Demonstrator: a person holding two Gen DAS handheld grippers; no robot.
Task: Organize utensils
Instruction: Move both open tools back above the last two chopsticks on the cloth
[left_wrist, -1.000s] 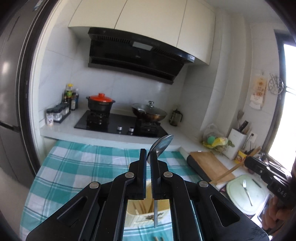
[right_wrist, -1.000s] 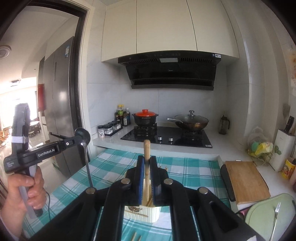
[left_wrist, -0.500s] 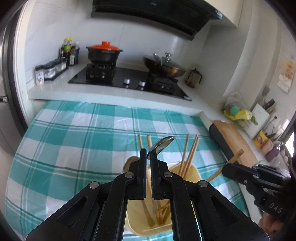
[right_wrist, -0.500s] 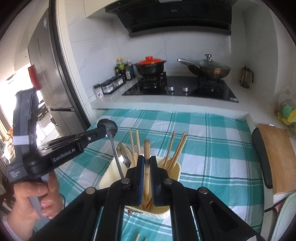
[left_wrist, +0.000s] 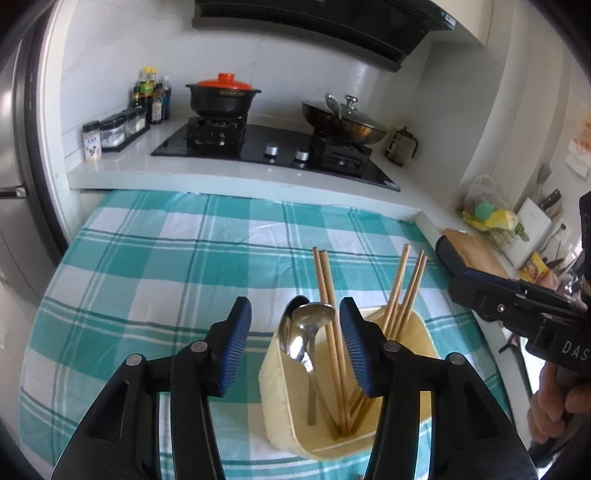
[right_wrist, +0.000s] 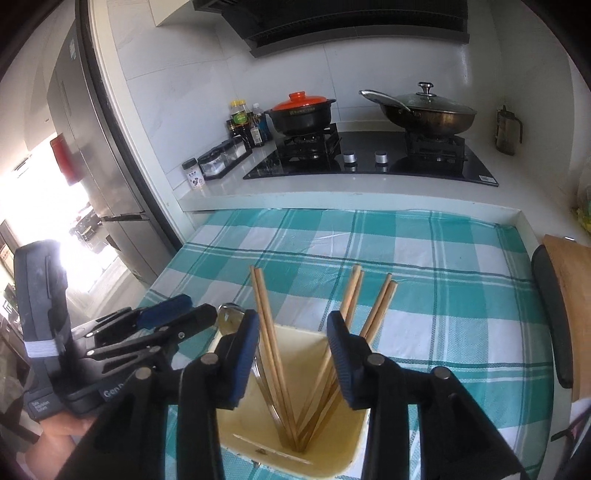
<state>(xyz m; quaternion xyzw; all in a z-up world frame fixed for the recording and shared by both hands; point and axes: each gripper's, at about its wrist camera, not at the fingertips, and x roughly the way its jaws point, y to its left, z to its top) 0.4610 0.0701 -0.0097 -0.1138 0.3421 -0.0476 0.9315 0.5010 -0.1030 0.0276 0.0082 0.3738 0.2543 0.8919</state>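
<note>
Cream plastic, squared at the corners — the utensil holder (left_wrist: 280, 417) sits on the teal checked cloth (left_wrist: 155, 266), and both grippers hang right over it. The left gripper (left_wrist: 293, 345) has its blue pads spreading apart; the metal spoons (left_wrist: 308, 325) stand between them, but the pads press on nothing. How many spoons is hard to call — two bowls overlap, and the handles vanish down into the holder. From the right wrist view, only a sliver of a spoon bowl (right_wrist: 229, 317) peeks past the left-hand pad. The right gripper (right_wrist: 291, 347) is opening too, jaws parted around the wooden chopsticks (right_wrist: 275, 354), which fan out of the holder in a V without touching either pad. Their lower ends crowd together at the bottom, shadowed and hard to separate. The holder's near wall is cut off by the frame edge. A hand (left_wrist: 557, 402) grips the right tool at the margin, half out of view. Behind, a black pot with an orange lid (right_wrist: 301, 110) and a lidded wok (right_wrist: 428, 110) sit on the hob.
</note>
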